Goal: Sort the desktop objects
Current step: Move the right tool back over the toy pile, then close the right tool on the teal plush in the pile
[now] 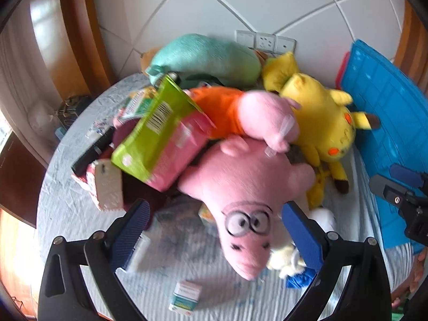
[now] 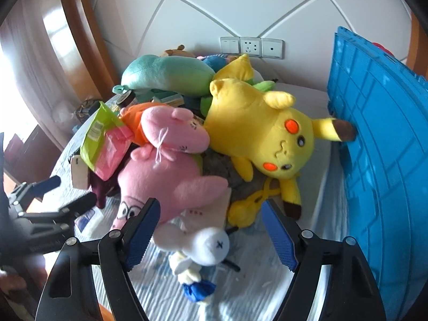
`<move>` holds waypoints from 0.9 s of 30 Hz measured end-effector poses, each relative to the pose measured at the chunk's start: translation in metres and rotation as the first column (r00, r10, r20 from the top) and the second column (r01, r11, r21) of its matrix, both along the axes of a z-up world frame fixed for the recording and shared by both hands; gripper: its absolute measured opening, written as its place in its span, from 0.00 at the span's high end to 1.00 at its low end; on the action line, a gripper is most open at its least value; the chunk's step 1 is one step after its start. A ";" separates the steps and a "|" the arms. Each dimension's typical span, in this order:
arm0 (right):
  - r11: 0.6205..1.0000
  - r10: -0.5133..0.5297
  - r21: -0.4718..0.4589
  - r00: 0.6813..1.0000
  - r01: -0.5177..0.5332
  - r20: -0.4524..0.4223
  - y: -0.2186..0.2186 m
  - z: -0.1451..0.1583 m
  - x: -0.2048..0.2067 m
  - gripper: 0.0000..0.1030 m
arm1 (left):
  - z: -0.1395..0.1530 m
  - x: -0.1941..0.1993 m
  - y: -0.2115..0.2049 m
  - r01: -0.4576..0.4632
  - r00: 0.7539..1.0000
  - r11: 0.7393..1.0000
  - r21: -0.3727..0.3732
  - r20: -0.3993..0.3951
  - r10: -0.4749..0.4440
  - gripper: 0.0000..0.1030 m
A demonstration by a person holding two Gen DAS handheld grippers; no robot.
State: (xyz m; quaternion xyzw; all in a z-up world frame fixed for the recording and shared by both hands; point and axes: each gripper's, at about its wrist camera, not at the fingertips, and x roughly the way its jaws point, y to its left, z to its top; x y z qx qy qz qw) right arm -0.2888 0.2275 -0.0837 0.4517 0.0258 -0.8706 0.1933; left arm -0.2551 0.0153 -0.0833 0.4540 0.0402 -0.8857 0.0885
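Note:
A heap of toys and packets lies on the round table (image 1: 69, 214). A pink star plush with glasses (image 1: 246, 187) (image 2: 165, 176) lies head down in front. A pink pig plush in an orange top (image 1: 264, 117) (image 2: 171, 131) rests on it. A yellow Pikachu plush (image 1: 323, 117) (image 2: 267, 133) lies to the right. A small white and blue doll (image 2: 206, 248) (image 1: 286, 262) lies in front. My left gripper (image 1: 216, 232) is open above the pink star's head. My right gripper (image 2: 211, 230) is open above the white doll.
A blue crate (image 1: 390, 123) (image 2: 385, 160) stands at the right. A green and pink packet (image 1: 157, 136) (image 2: 104, 141), a teal plush (image 1: 206, 58) (image 2: 165, 75) and a small medicine box (image 1: 186, 297) are on the table. A tiled wall with sockets (image 2: 251, 46) is behind.

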 end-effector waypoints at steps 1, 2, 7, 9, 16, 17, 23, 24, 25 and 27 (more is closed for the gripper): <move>1.000 0.002 -0.002 1.000 -0.002 0.000 -0.003 0.000 -0.004 0.23 | 0.003 -0.003 -0.006 -0.007 1.000 1.000 -0.004 -0.005 0.007 0.02; 1.000 0.004 -0.004 1.000 -0.004 0.000 -0.007 0.001 -0.009 0.23 | 0.005 -0.006 -0.013 -0.012 1.000 1.000 -0.007 -0.008 0.012 0.02; 1.000 0.000 -0.009 1.000 0.000 -0.012 -0.034 0.005 -0.027 0.23 | 0.017 -0.029 -0.051 -0.023 0.999 0.999 -0.022 -0.026 0.022 0.02; 1.000 -0.013 -0.011 1.000 0.012 -0.022 -0.046 0.008 -0.036 0.23 | 0.020 -0.040 -0.067 -0.018 0.999 0.999 -0.026 -0.032 0.017 0.02; 0.993 -0.118 -0.026 0.993 0.118 -0.016 -0.082 0.006 -0.069 0.23 | 0.022 -0.091 -0.128 0.057 0.998 0.997 -0.042 -0.018 -0.058 0.02; 0.989 -0.143 -0.033 0.990 0.142 -0.020 -0.088 0.009 -0.076 0.23 | 0.025 -0.099 -0.137 0.067 0.997 0.997 -0.047 -0.020 -0.068 0.02; 0.973 -0.223 -0.065 0.975 0.221 -0.024 -0.109 0.031 -0.122 0.04 | 0.038 -0.162 -0.175 0.133 0.991 0.988 -0.073 -0.013 -0.134 0.02; 0.972 -0.227 -0.063 0.974 0.225 -0.026 -0.112 0.034 -0.131 0.02 | 0.039 -0.173 -0.177 0.137 0.990 0.989 -0.062 -0.012 -0.138 0.02; 0.971 -0.231 -0.061 0.973 0.229 -0.027 -0.115 0.037 -0.140 0.02 | 0.040 -0.186 -0.180 0.141 0.990 0.989 -0.046 -0.010 -0.142 0.01; 0.971 -0.231 -0.057 0.973 0.230 -0.012 -0.123 0.039 -0.168 0.02 | 0.040 -0.210 -0.184 0.138 0.990 0.990 -0.020 -0.004 -0.138 0.01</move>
